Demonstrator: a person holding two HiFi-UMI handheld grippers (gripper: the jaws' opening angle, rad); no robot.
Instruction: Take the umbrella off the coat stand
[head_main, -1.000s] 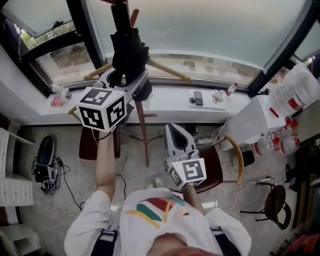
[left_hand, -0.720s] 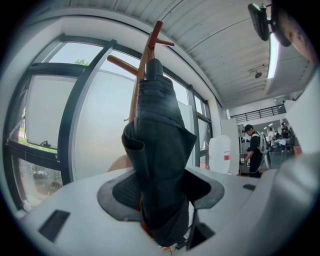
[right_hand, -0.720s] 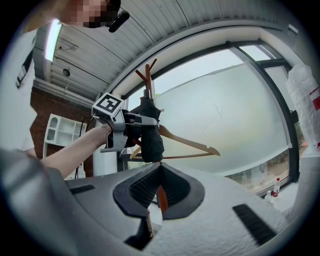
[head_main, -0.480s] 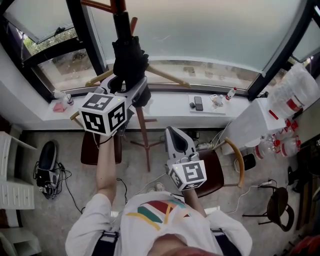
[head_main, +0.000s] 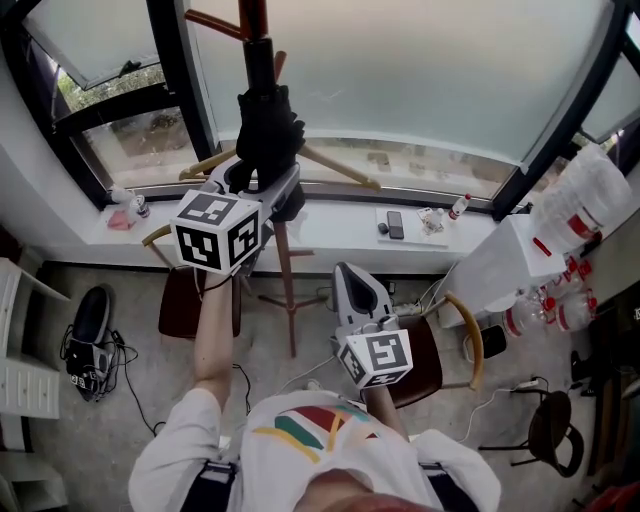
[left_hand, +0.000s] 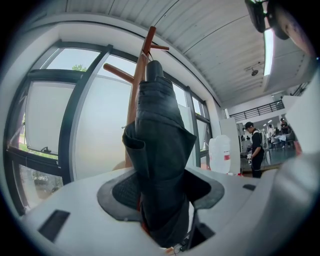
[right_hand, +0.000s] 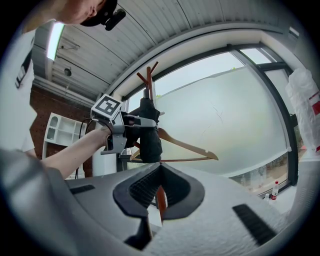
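Clamping the folded black umbrella (head_main: 265, 125), the left tongs (head_main: 262, 178) hold it up beside the coat stand (head_main: 252, 15), seemingly ready to lift it free, while the right tongs (head_main: 350, 272) hang closed and empty below.

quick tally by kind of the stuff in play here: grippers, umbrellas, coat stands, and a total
white two-jaw grippers: 2 (left gripper, right gripper)
black folded umbrella: 1
reddish-brown wooden coat stand: 1
total: 4
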